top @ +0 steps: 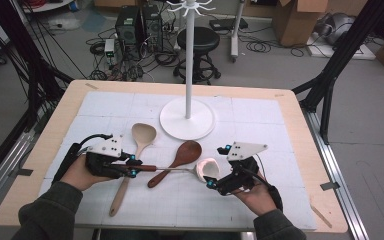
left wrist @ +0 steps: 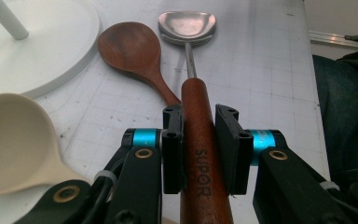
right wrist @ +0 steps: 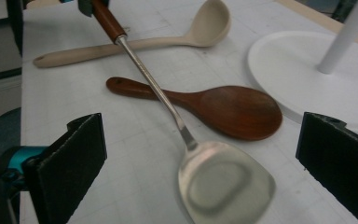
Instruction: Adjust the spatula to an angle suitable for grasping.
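White gridded mat (top: 260,200) on wooden table (top: 300,150) — cable-strewn floor (top: 80,55)

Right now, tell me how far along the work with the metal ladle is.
Done: the left gripper is shut on the ladle's wooden handle, its shaft crossing the dark wooden spoon. In hand: the right gripper is open, its jaws either side of the metal bowl. Left: probably hanging it on the white stand, whose hooks are bare; the pale wooden spoon lies untouched.
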Motion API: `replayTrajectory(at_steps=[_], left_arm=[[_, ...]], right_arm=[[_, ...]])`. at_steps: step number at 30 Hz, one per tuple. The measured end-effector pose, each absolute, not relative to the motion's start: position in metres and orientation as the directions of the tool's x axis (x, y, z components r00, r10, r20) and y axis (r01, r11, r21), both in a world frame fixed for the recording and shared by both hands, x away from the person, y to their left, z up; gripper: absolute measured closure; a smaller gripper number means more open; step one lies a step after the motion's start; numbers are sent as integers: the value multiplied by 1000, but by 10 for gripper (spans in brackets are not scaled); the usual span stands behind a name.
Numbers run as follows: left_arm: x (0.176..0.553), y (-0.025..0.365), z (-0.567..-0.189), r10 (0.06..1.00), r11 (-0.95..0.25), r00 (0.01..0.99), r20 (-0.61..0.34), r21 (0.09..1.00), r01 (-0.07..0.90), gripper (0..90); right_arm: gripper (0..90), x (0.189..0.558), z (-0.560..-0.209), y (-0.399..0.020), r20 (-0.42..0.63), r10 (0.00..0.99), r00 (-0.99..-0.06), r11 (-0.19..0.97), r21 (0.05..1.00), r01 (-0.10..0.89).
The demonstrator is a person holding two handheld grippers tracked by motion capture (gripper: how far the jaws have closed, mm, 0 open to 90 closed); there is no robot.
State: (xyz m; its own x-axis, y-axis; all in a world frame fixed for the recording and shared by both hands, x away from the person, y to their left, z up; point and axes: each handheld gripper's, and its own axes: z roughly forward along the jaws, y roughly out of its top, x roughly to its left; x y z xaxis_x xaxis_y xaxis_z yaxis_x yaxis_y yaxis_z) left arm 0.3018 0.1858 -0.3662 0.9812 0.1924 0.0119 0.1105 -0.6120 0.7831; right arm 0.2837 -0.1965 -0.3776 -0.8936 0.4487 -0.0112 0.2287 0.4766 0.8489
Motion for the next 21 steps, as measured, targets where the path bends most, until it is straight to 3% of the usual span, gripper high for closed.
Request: replayTrajectory(at_steps=[11,12,13,14,21], left_arm=[[302,168,-365,173,-616,985,16,782,95,729],[302,165,-365,168,-618,986,19,781,90,729],[302,165,-365,168,-618,986,19,781,90,729],[302,163,-365,162,-620,987,20,780,86,729],[301,155,-364,148,-621,989,29,781,70,729]], right_arm=[[16,298,-375,-161,23,372,-928,503,835,222],[99,299,-374,-155,29,344,-939,516,829,215],[99,299,-374,-155,29,344,-939,516,829,215],[179,301,-374,-150,22,328,-945,519,831,199],[170,307,-376,-135,34,264,-964,534,827,175]])
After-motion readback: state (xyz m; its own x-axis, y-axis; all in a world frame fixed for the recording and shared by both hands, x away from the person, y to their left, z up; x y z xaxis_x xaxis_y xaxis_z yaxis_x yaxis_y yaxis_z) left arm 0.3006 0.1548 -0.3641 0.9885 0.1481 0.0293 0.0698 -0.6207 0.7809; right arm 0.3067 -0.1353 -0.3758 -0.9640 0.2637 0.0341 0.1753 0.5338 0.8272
